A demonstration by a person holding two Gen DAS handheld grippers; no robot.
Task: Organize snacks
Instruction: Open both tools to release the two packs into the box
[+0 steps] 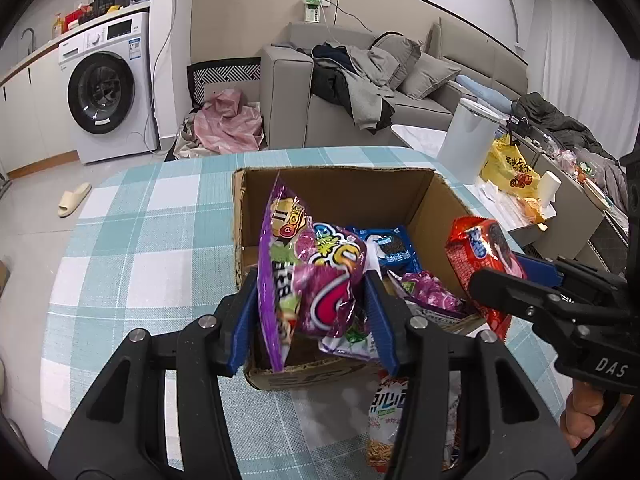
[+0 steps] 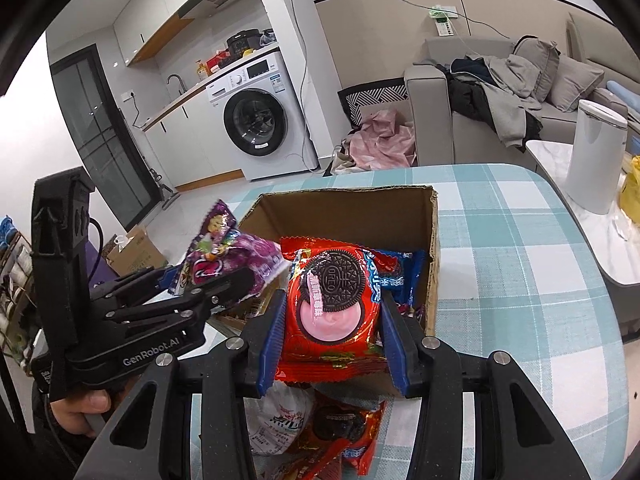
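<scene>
Snacks are sitting in and around the open cardboard box (image 1: pixel 340 184), which is resting on the blue-and-white checked tablecloth (image 1: pixel 132 264). The left gripper (image 1: pixel 312 312) is clenching a bundle of purple snack bags (image 1: pixel 320 280), its blue pads pressing on both sides, and is holding them upright over the near end of the box, with their lower edges dipping inside it. The right gripper (image 2: pixel 334 316) is grasping a red Oreo packet (image 2: pixel 334 312) between its pads, keeping it above the near wall of the box. In the left wrist view that same red packet is showing at the right rim of the box.

Inside the box, a blue Oreo packet (image 1: pixel 394 248) is lying on the floor toward the far wall, and another small purple bag (image 1: pixel 430 294) is lying beside it, nearer the right wall. Just outside the near wall of the box, on the tablecloth, a white snack bag (image 2: pixel 276 420) and a second red Oreo packet (image 2: pixel 340 428) are lying side by side.

A hand (image 2: pixel 86 408) is gripping the handle of the left gripper, off to the left of the box in the right wrist view.
</scene>
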